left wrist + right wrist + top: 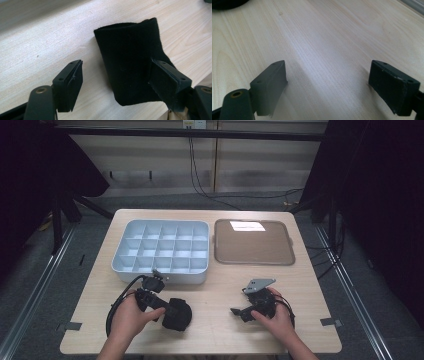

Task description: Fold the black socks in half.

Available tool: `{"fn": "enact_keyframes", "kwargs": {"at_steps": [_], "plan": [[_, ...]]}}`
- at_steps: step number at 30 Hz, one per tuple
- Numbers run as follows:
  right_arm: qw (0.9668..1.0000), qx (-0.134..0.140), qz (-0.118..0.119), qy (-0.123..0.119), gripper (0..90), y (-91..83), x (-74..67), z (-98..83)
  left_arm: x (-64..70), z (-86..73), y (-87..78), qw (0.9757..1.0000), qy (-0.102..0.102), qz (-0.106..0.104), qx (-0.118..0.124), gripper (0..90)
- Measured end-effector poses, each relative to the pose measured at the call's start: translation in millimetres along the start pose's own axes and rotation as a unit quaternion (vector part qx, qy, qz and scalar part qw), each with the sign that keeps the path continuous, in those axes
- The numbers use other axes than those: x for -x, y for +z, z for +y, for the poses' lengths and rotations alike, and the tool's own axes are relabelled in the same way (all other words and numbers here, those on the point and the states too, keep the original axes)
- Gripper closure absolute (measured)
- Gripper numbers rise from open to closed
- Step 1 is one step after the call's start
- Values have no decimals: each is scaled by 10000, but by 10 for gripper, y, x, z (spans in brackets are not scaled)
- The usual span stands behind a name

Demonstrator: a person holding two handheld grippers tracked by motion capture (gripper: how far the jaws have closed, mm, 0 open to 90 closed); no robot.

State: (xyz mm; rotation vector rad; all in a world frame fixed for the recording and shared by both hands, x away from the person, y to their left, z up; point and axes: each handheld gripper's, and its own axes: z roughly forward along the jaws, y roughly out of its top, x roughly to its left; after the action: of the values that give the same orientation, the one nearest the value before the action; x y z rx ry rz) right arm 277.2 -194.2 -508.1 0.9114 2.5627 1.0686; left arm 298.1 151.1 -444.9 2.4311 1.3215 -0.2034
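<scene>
Black fabric piece, folded and felt-like, lies on the tabletop at the near edge, just left of centre. Left gripper view: it sits between the left gripper jaws, against the right-hand jaw pad, clear gap to the other pad. Jaws wide, not clamped on it.

High view: same fabric shows as a dark lump just ahead of the left gripper, which the left hand holds low over the wood, cable looping off to the left.

Right gripper held by the right hand, near the front edge, right of centre, well apart from the fabric. Grey three-cornered plate on top. Right gripper view: right gripper jaws spread wide over bare wood, nothing between them.

Farther back: pale grey divided tray, grid of compartments, all look empty, sitting left of centre. Left gripper is just in front of its near wall. Beside it to the right, a flat brown tray with a raised rim, glare patch on its far part. Two trays near each other, not touching.
</scene>
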Motion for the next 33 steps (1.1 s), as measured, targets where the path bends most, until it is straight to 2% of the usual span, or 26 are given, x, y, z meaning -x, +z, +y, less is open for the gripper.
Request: {"fn": "enact_keyframes", "kwargs": {"at_steps": [4, 14, 27, 33], "plan": [[10000, 37, 7, 8, 137, -3, 0, -15, -2, -8, 52, 10000, 51, 11, -36, 267], [9999, 165, -14, -19, 126, 5, 4, -41, 2, -8, 99, 10000, 18, 41, -39, 268], [9999, 152, -37, -7, 126, 2, -1, -44, 27, -6, 190, 10000, -20, 15, -59, 258], [9999, 156, -31, -4, 126, 2, 0, -45, 58, -5, 233, 10000, 42, 73, -45, 236]]}}
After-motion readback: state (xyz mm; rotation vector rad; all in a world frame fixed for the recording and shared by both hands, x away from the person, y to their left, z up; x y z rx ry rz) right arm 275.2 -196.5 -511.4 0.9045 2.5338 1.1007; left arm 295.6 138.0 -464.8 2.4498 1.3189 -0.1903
